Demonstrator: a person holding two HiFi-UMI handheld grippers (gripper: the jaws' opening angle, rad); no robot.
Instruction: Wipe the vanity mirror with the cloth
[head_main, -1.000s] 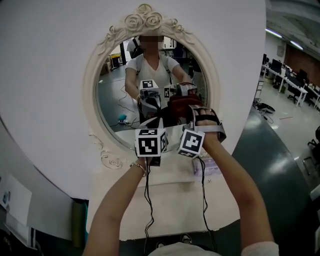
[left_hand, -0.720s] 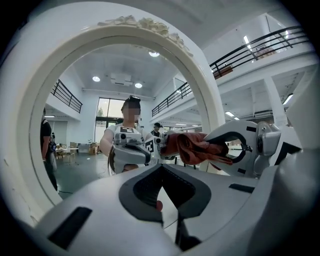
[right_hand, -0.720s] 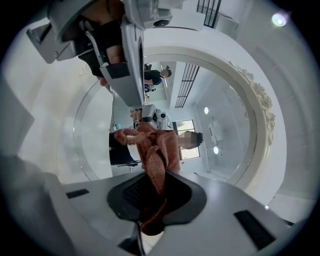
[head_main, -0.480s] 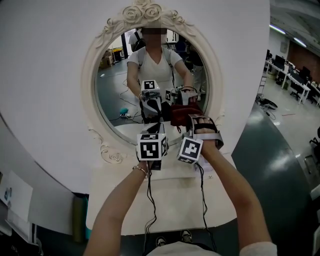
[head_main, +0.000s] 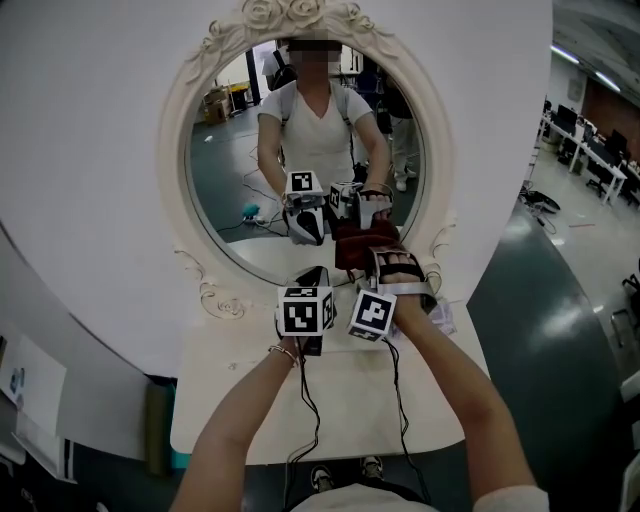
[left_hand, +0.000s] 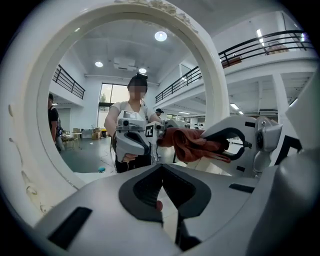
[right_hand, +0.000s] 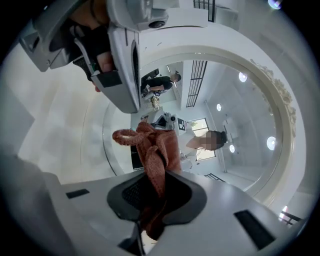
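Observation:
An oval vanity mirror (head_main: 240, 150) in an ornate cream frame (head_main: 172, 150) hangs on a white wall above a cream table. My right gripper (head_main: 362, 258) is shut on a dark red cloth (head_main: 352, 246), held against the lower right of the glass. In the right gripper view the cloth (right_hand: 152, 150) bunches up out of the shut jaws (right_hand: 155, 187). My left gripper (head_main: 312, 280) sits just left of it, close to the lower glass, jaws shut with nothing between them (left_hand: 161, 172). The left gripper view shows the cloth (left_hand: 192, 146) to its right.
The cream tabletop (head_main: 330, 410) lies below both arms, with a small wrapped pack (head_main: 440, 318) at its right end. Black cables (head_main: 300, 400) hang from both grippers. A dark floor (head_main: 540, 320) stretches to the right. The mirror reflects a person and both grippers.
Both grippers have dropped toward the mirror's lower rim and drawn closer together. The cloth has slid down the glass with the right gripper. Both stay shut.

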